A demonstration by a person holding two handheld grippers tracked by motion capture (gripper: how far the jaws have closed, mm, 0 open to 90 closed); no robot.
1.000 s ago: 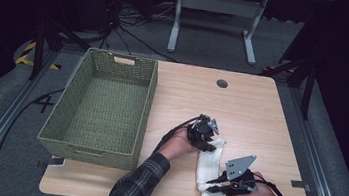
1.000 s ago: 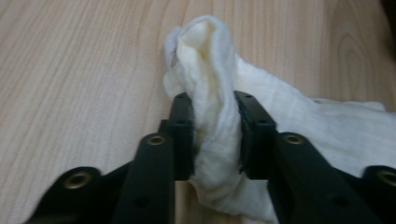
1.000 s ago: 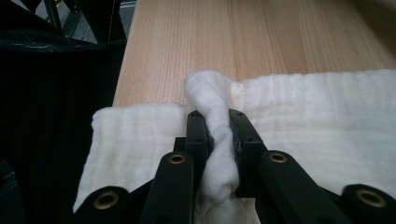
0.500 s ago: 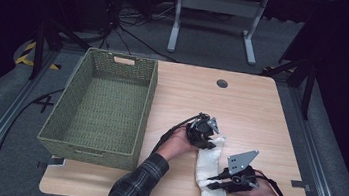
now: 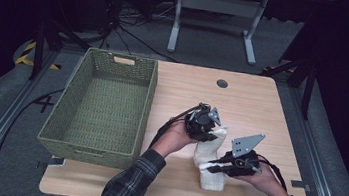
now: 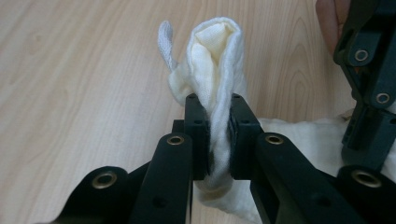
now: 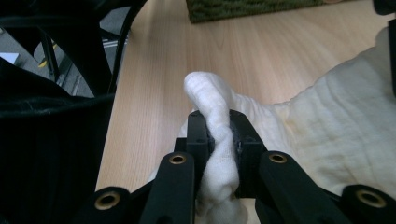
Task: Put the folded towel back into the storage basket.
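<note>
A white cloth lies bunched on the wooden table near its front edge. My left gripper is shut on the cloth's far end, and in the left gripper view a fold of the cloth stands pinched between the jaws of the left gripper. My right gripper comes in from the right and is shut on the cloth's middle edge. The right gripper view has a rolled fold of the cloth clamped in the right gripper, with more cloth spread to the right.
A green woven basket stands open on the table's left half, its corner seen in the right gripper view. A round dark grommet sits near the table's far edge. A metal stand is on the floor beyond.
The right gripper has moved left and slightly up the cloth, bunching it shorter. The left gripper has stayed nearly in place on the cloth's far end.
</note>
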